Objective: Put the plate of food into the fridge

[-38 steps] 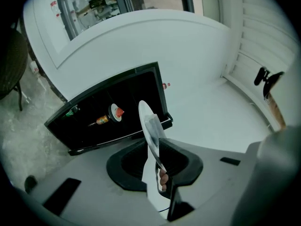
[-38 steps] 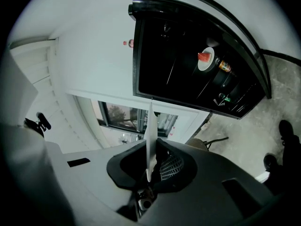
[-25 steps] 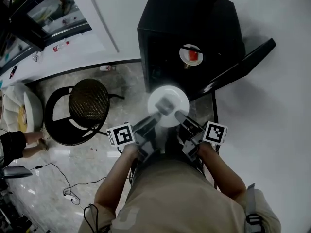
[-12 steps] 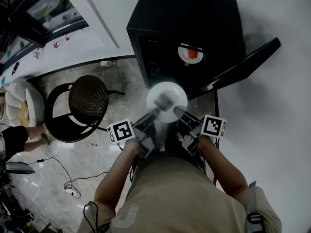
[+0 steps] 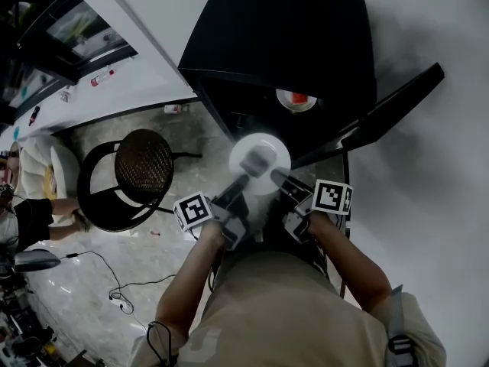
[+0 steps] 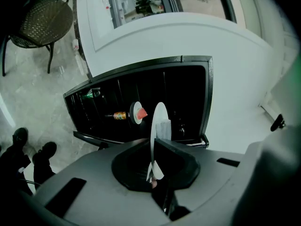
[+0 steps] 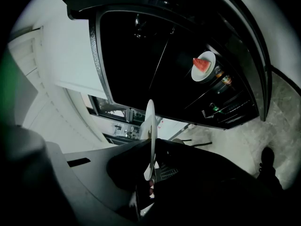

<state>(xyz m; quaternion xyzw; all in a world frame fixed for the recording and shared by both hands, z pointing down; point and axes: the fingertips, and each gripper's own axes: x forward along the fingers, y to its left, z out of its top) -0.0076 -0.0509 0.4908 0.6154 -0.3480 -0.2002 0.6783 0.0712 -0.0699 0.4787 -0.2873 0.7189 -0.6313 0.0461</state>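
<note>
A pale marble floor (image 5: 92,266) and a white wall (image 5: 435,205) surround a squat black fridge (image 5: 283,37), whose door (image 5: 390,109) is swung open beyond the right gripper. Both forearms are stretched forward, with the grippers pointed slightly downward. The left gripper (image 5: 244,176) and right gripper (image 5: 278,178) are clamped on opposite rims of a round white plate (image 5: 276,147), held roughly level just before the fridge opening. A pale block of food (image 5: 256,160) is carried on it. Ahead of the jaws, a smaller plate with a red slice (image 5: 295,99) sits on a shelf inside, with dark room around it. A round wicker chair (image 5: 141,167) stands well left of the left gripper.
</note>
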